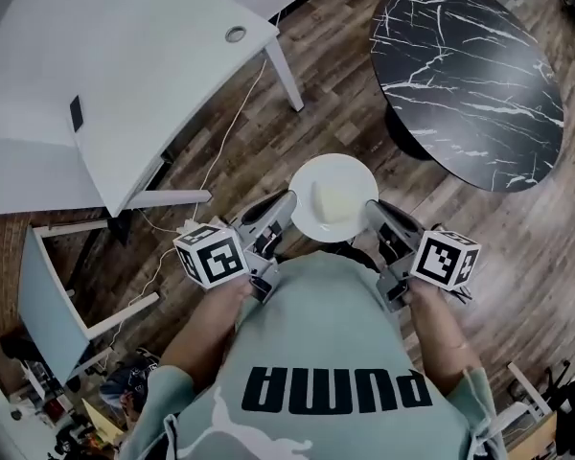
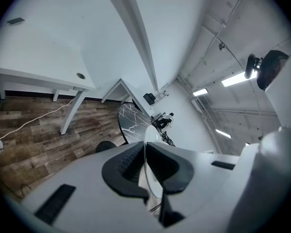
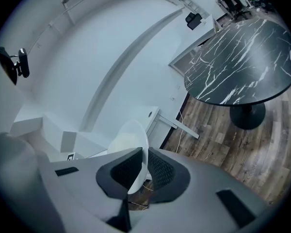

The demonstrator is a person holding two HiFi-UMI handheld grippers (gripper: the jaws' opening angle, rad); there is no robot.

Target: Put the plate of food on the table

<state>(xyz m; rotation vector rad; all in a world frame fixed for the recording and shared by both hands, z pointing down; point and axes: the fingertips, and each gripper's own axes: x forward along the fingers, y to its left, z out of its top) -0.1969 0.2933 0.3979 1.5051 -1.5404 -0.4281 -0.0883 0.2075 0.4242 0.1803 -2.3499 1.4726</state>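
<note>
A round white plate (image 1: pixel 332 197) with a pale piece of food (image 1: pixel 332 202) is held level in front of the person, over the wood floor. My left gripper (image 1: pixel 286 209) is shut on the plate's left rim and my right gripper (image 1: pixel 372 213) is shut on its right rim. In the left gripper view the plate (image 2: pixel 146 152) shows edge-on between the jaws. The right gripper view has the plate (image 3: pixel 131 147) clamped between the ribbed pads. The black marble table (image 1: pixel 470 80) stands ahead to the right, a short way beyond the plate.
A white desk (image 1: pixel 105 75) fills the upper left, with a white cable (image 1: pixel 220 156) trailing over the floor under it. A white frame (image 1: pixel 53 300) stands at the left. Clutter lies at the bottom left corner. The marble table (image 3: pixel 242 57) rests on a dark pedestal base (image 3: pixel 247 115).
</note>
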